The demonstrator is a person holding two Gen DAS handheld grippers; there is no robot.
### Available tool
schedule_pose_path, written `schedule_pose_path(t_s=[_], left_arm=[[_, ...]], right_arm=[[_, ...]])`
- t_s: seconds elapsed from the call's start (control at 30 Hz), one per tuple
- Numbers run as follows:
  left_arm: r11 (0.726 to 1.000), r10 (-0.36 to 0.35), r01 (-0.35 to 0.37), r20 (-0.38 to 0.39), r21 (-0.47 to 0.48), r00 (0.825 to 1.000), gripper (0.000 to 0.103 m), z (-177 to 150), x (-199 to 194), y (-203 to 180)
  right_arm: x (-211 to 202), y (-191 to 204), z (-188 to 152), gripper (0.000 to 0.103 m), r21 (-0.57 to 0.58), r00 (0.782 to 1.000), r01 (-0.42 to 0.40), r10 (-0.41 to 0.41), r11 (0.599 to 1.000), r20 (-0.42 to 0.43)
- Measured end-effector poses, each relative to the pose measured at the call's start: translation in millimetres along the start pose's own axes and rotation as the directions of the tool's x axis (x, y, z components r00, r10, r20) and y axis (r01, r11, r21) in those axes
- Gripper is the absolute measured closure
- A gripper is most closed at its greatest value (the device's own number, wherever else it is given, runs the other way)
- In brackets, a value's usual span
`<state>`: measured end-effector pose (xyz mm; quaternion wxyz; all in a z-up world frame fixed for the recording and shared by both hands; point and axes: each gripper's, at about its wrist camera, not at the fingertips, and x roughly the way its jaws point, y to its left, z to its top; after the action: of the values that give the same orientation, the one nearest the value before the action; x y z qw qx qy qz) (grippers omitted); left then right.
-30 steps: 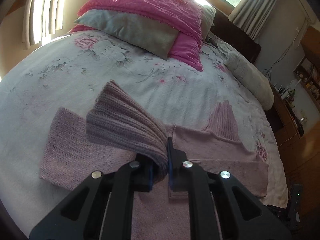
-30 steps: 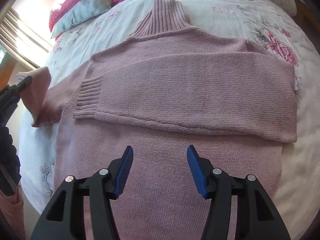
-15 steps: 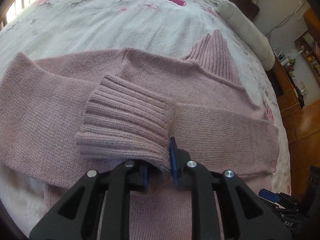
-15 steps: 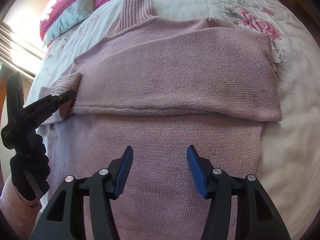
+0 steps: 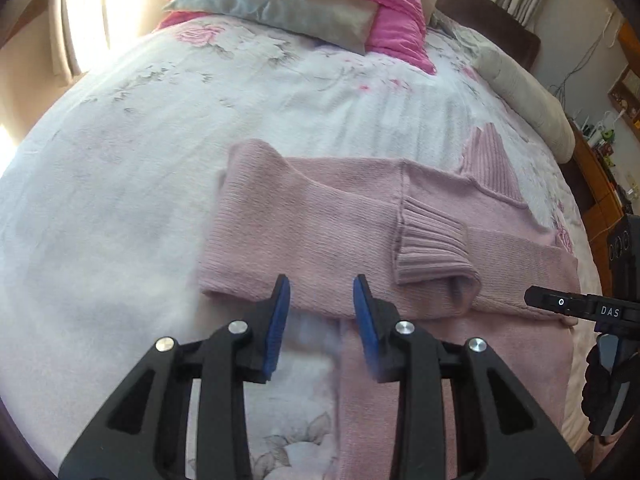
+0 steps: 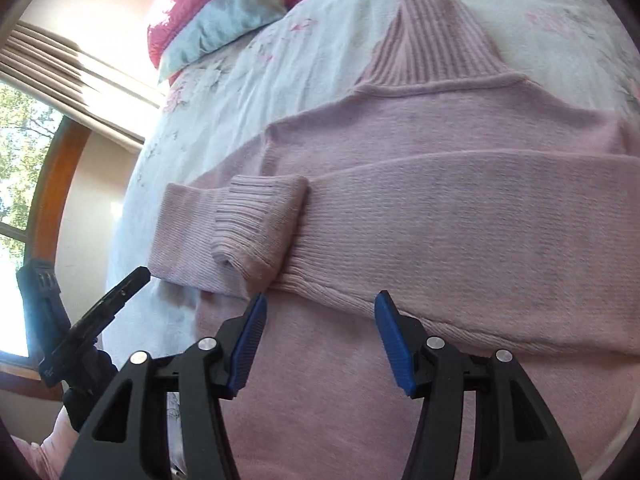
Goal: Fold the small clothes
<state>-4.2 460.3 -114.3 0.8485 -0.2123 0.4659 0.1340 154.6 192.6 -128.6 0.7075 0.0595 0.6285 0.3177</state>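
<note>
Your left gripper (image 5: 320, 312) hangs with its blue pads apart and nothing between them, just above the lower edge of the folded left sleeve (image 5: 304, 236) of the pink sweater (image 6: 460, 208), which lies flat on the floral bedspread (image 5: 160, 160) with its ribbed collar (image 6: 428, 44) pointing toward the pillows (image 5: 280, 8). Your right gripper (image 6: 320, 340) is likewise spread wide and empty, low over the sweater's body just below the right sleeve, which is folded across the chest. The ribbed cuff (image 5: 432, 248) of the left sleeve lies on top of that fold, near the middle of the chest.
</note>
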Motion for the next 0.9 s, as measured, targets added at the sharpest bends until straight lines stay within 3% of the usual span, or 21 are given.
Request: schedule_pose_path(t_s=[0.07,0.17,0.23,0.3,0.33,0.37,0.43,0.57,0.77,0.9], left_arm=[[0.999,0.033,-0.032,0.016,-0.032,0.999,0.07,7,-5,18],[0.996,0.056,-0.054,0.025,-0.065,0.998,0.07,14,-8,34],[0.995,0.056,-0.053,0.027,-0.082,0.998,0.07,16,-8,40],[0.994,0.055,-0.052,0.032,-0.096,0.998,0.069,16,-10,44],[0.994,0.054,-0.05,0.034,-0.1,0.998,0.068,16,-10,45],[0.993,0.052,-0.048,0.034,-0.104,0.998,0.068,16,-10,46],[0.993,0.053,-0.049,0.033,-0.104,0.998,0.067,16,-9,45],[0.995,0.046,-0.042,0.037,-0.096,0.998,0.067,19,-8,40],[0.999,0.018,-0.016,0.04,-0.049,0.999,0.067,26,2,8],[1.0,-0.012,0.012,0.029,-0.021,1.0,0.064,25,15,-20]], right_arm=[[21,17,13,0.046,-0.014,1.0,-0.013,0.013,1.0,-0.026],[49,29,24,0.046,0.034,0.992,-0.106,0.108,0.994,-0.066],[66,31,28,0.046,0.058,0.991,-0.085,0.09,0.995,-0.094],[76,32,30,0.056,0.068,0.992,-0.065,0.072,0.996,-0.101],[77,34,31,0.071,0.064,0.993,-0.066,0.072,0.996,-0.096],[76,35,31,0.078,0.056,0.993,-0.069,0.074,0.996,-0.09],[67,37,30,0.084,0.046,0.994,-0.092,0.095,0.995,-0.062],[21,38,31,0.085,0.005,0.992,-0.119,0.119,0.993,0.032],[-48,0,25,0.085,0.005,0.989,-0.005,0.004,1.0,0.146],[-57,-44,16,0.085,0.052,0.984,0.095,-0.101,0.994,0.145]])
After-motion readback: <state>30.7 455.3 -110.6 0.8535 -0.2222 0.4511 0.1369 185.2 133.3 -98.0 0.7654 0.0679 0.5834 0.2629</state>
